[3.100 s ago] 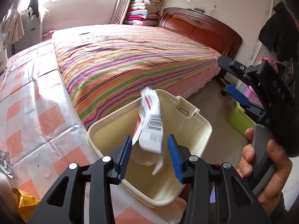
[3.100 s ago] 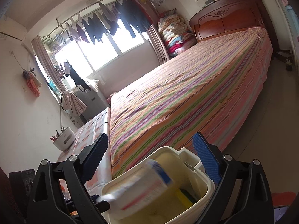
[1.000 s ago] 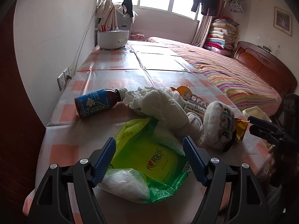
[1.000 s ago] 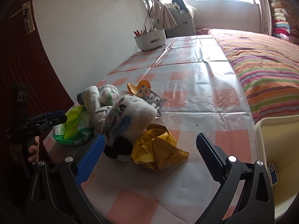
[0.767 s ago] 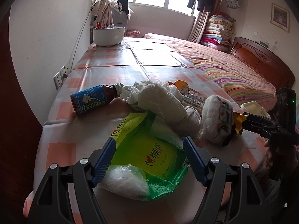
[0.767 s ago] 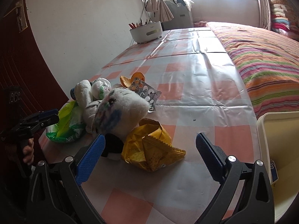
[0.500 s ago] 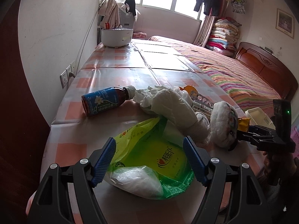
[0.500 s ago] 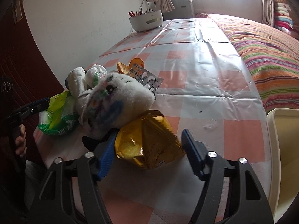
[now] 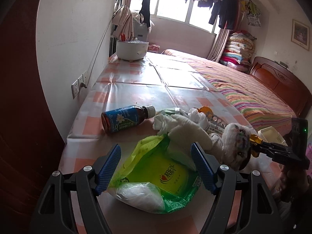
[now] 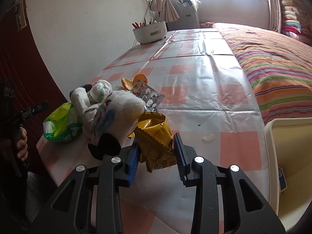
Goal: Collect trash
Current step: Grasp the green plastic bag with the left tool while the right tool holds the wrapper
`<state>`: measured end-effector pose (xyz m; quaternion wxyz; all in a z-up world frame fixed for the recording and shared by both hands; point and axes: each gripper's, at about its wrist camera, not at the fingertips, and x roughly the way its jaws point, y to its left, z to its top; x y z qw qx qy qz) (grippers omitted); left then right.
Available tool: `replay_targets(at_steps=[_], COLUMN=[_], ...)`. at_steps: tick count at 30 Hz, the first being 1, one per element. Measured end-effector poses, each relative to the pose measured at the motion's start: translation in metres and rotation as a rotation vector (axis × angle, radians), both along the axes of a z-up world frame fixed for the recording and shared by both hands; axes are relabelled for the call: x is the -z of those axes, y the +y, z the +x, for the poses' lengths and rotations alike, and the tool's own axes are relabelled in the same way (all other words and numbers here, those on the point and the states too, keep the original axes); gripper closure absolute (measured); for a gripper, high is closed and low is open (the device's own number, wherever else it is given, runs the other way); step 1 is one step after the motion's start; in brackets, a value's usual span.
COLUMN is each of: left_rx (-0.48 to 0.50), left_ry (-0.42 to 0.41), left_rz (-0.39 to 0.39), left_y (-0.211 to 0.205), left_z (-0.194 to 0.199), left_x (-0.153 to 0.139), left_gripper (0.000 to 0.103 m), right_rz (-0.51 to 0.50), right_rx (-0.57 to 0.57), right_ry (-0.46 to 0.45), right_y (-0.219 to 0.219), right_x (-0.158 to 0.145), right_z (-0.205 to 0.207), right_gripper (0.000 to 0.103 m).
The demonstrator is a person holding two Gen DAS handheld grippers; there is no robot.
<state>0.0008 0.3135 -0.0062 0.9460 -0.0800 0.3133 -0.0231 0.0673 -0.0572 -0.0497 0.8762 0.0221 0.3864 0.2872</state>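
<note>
yellow snack bag (image 10: 154, 136): crumpled gold foil wrapper with a zigzag-cut edge, lying near the front edge of the tabletop (image 10: 195, 78). Its long axis runs roughly away from the camera, open torn end pointing toward the plush toy (image 10: 119, 113), which it touches.
right tongs (image 10: 156, 152): jaws have just been closing and now the blue pads sit on both sides of the bag's near end, pinching it.
left tongs (image 9: 156, 165): spread wide, nothing gripped. They hang over the green plastic bag (image 9: 156, 173) without touching it as far as I can tell.
green plastic bag: bright green and clear film, red print on it, something white bunched inside. Flat near the front left corner, long axis roughly crosswise in the left view.
other clutter: brown bottle (image 9: 126, 120) with blue label on its side, cap pointing right toward a wad of white tissue (image 9: 175, 120); silver blister pack (image 10: 150, 97) and an orange lid-looking thing behind the toy.
bin (image 10: 273, 136): cream coloured, just off the tabletop's right front corner, rim about level with the tabletop edge.
open room: whole far half of the checked tabletop is bare up to a white pot (image 10: 150, 32) at the far end. Wall runs along the left side, striped bed (image 10: 273, 58) right up against the right side.
</note>
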Motion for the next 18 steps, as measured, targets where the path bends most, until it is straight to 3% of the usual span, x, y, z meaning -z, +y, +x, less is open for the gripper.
replay_targets(at_steps=[2,7,13,18], left_rx=[0.001,-0.026,0.013,-0.014], left_ry=[0.011,0.145,0.299,0.3], left_rz=[0.019,0.084,-0.041,-0.056], left_y=[0.002,0.014,0.024,0.018], left_z=[0.001,0.014,0.03,0.03], left_x=[-0.001,0.02,0.047,0.055], left_gripper=[0.031,0.031,0.031,0.031], right_rz=[0.005,0.019,0.035,0.045], right_rx=[0.005,0.007,0.009,0.021], right_ry=[-0.003,-0.013,-0.032,-0.041], right_y=[-0.001,-0.001,-0.001,-0.007], right_x=[-0.001,-0.003,-0.009,-0.011], right_z=[0.001,0.001,-0.001,-0.002], right_gripper=[0.07,0.071,0.071,0.071])
